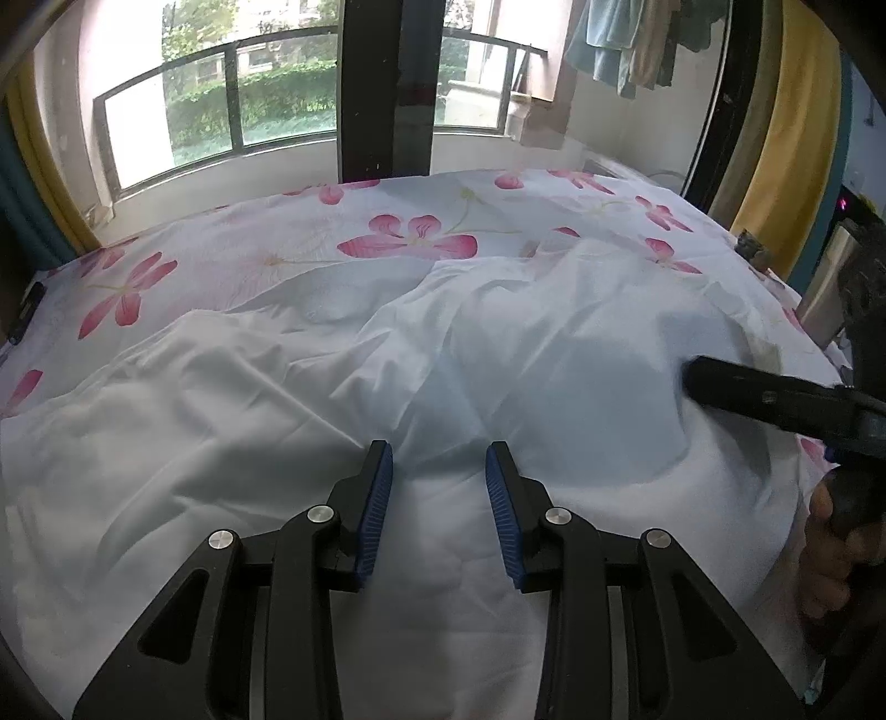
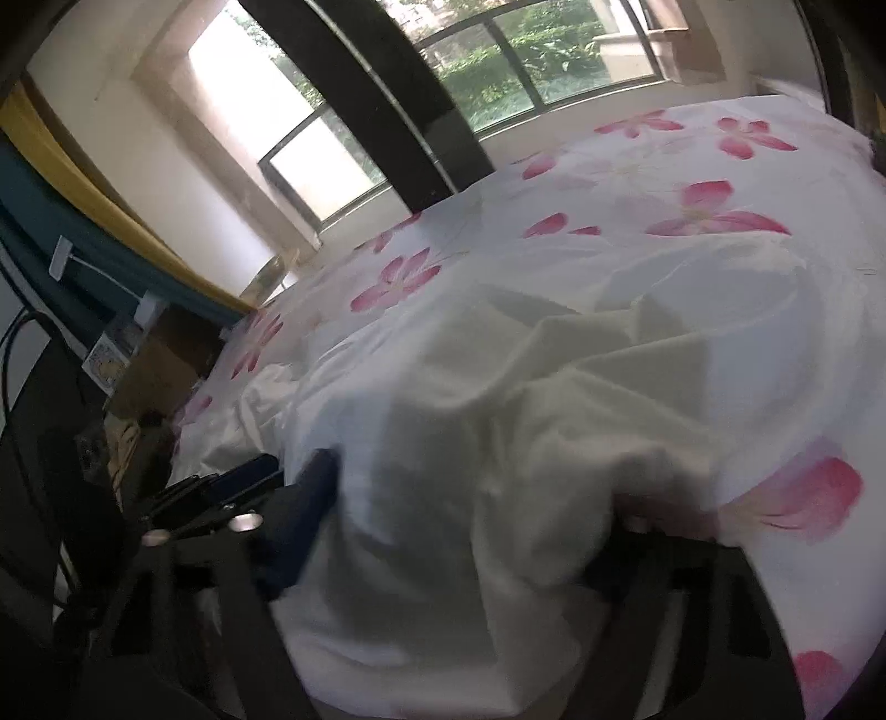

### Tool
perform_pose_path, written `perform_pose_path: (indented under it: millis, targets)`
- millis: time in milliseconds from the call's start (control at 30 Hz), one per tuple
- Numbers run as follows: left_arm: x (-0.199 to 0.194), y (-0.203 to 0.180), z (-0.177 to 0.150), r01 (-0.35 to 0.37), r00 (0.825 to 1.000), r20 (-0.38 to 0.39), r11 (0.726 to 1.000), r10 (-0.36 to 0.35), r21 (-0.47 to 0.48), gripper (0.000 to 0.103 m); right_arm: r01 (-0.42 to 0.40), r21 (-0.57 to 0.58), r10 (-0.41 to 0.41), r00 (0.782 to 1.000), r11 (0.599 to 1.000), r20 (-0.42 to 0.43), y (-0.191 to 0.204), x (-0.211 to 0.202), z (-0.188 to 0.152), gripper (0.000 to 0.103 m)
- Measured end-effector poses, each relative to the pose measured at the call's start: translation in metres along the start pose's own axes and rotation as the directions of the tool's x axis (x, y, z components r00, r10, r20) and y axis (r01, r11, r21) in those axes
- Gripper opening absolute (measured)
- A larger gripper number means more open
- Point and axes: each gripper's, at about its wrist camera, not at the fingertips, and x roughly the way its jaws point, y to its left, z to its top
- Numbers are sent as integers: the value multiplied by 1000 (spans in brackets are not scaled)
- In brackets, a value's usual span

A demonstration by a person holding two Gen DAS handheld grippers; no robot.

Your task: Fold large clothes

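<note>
A large white garment (image 1: 310,399) lies crumpled on a bed with a pink-flowered sheet (image 1: 410,238). My left gripper (image 1: 439,451) hovers over the garment's near part. It is open, and its blue pads (image 1: 376,509) stand apart with only flat cloth showing below the gap. My right gripper (image 1: 720,382) reaches in from the right, held by a hand (image 1: 830,531), with one black finger lying over the cloth. In the blurred right wrist view the garment (image 2: 470,443) bunches up between the right gripper's (image 2: 459,509) widely spread fingers. It covers the right finger, while the left finger (image 2: 315,487) shows.
A large window (image 1: 266,94) with a dark post (image 1: 382,83) runs behind the bed. Clothes (image 1: 626,39) hang at the upper right. Boxes and cables (image 2: 133,354) sit beside the bed's left edge. The flowered sheet (image 2: 709,183) is bare toward the window.
</note>
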Motion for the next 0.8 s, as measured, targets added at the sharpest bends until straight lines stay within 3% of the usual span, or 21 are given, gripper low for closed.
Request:
perform_pose_path:
  millis: [33,133,600,800]
  targets:
    - [0,0,0,-1,1000,0,1000,1,0,37,-6,-23,6,1000,1000,-17,5,6,0,45]
    - [1,-2,1,-8,1000,0,1000,8,5,37,-6,-58,5,1000,998,-18,16,11,-2,37]
    - [-7,12,6,30,999,-22,1000,-30,2,37,53,-307,-44,998,950,36,99,-1,13,36]
    - [-44,45,4,27,998,55,999,-25,-40,37,129,-372,-122,992,919,43,119,6,11,36]
